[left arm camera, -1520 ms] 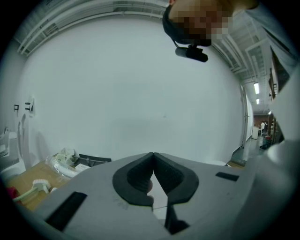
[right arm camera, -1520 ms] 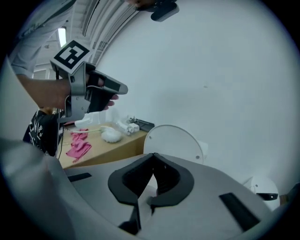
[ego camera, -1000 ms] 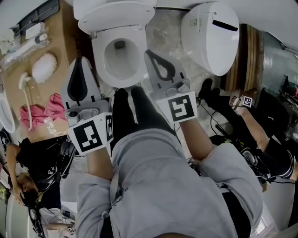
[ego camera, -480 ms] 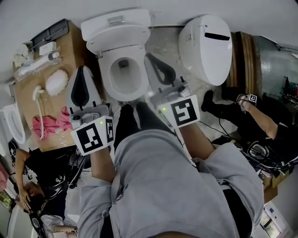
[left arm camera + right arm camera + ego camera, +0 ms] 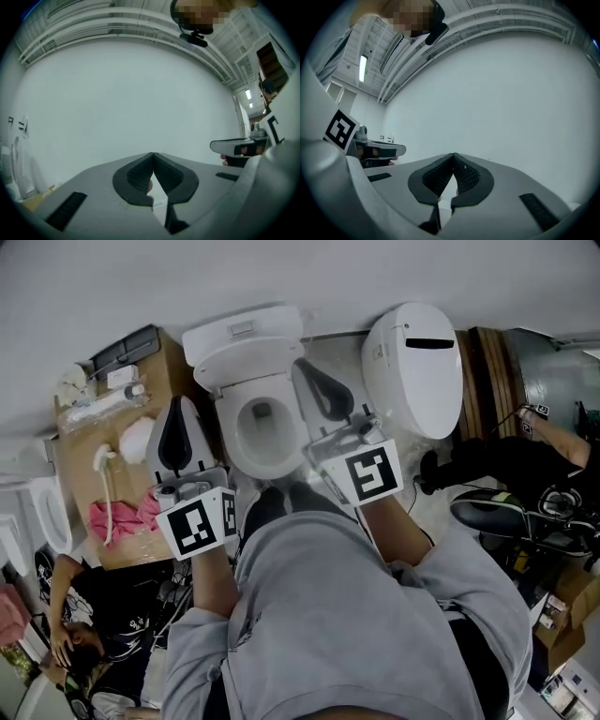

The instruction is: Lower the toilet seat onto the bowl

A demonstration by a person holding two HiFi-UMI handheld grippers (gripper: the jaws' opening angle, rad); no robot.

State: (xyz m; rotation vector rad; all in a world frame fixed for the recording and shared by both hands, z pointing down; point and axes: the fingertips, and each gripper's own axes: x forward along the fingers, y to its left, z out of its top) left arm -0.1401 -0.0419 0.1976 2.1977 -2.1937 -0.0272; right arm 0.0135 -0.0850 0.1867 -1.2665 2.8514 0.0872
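The white toilet (image 5: 260, 418) stands against the wall in the head view, its bowl opening showing below the tank (image 5: 244, 334). I cannot tell how the seat stands from this steep angle. My left gripper (image 5: 178, 409) is held up to the left of the bowl, shut and holding nothing. To the right of the bowl my right gripper (image 5: 306, 367) is also shut and holds nothing. The left gripper (image 5: 153, 155) in its own view and the right gripper (image 5: 453, 156) in its own view face only a bare white wall, jaws meeting at the tips.
A second white toilet (image 5: 417, 357) with its lid down stands on the right, beside a wooden panel (image 5: 487, 362). On the left a cardboard box (image 5: 94, 484) carries a pink cloth (image 5: 122, 518) and a hose. One person sits low left (image 5: 75, 615), another at the right (image 5: 506, 460).
The head view has tipped up: more wall shows and the toilet sits lower in the picture. Both grippers stay shut on either side of the bowl.
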